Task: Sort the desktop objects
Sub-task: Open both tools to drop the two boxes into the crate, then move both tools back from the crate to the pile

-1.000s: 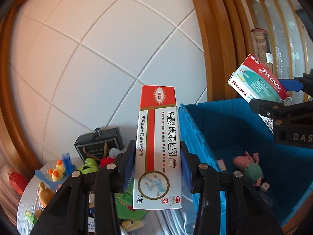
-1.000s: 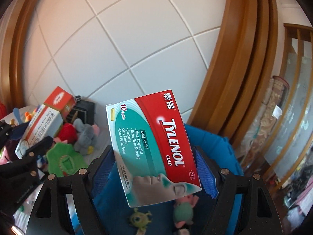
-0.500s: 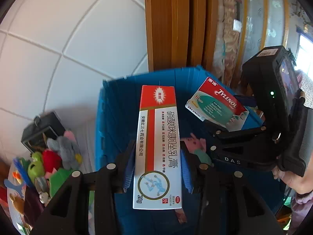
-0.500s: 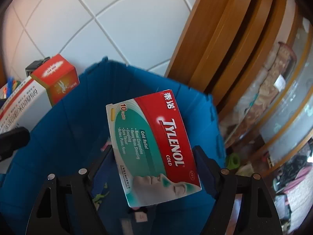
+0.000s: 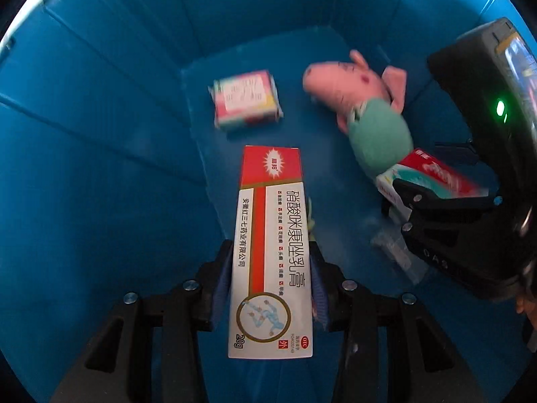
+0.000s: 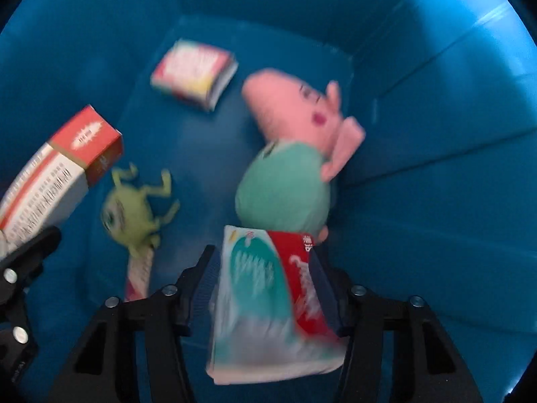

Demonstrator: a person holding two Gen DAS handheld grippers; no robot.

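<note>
1. Left claw (image 5: 272,288) pointing down into the blue bin (image 5: 100,168), pads pinching the cream box (image 5: 272,248) by its long sides.
2. Right claw (image 6: 268,288) also down in the bin, jaws closing with the blurred Tylenol box (image 6: 265,302) between them.
3. Ahead of both claws on the bin floor: pink pig plush (image 6: 288,154), small box (image 5: 246,99).
4. Left of the right claw: green monster toy (image 6: 134,208), partly under the cream box's far end.

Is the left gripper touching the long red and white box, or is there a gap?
Touching. In the left wrist view, the left gripper has both pads pressed against the sides of the red and white box.
</note>
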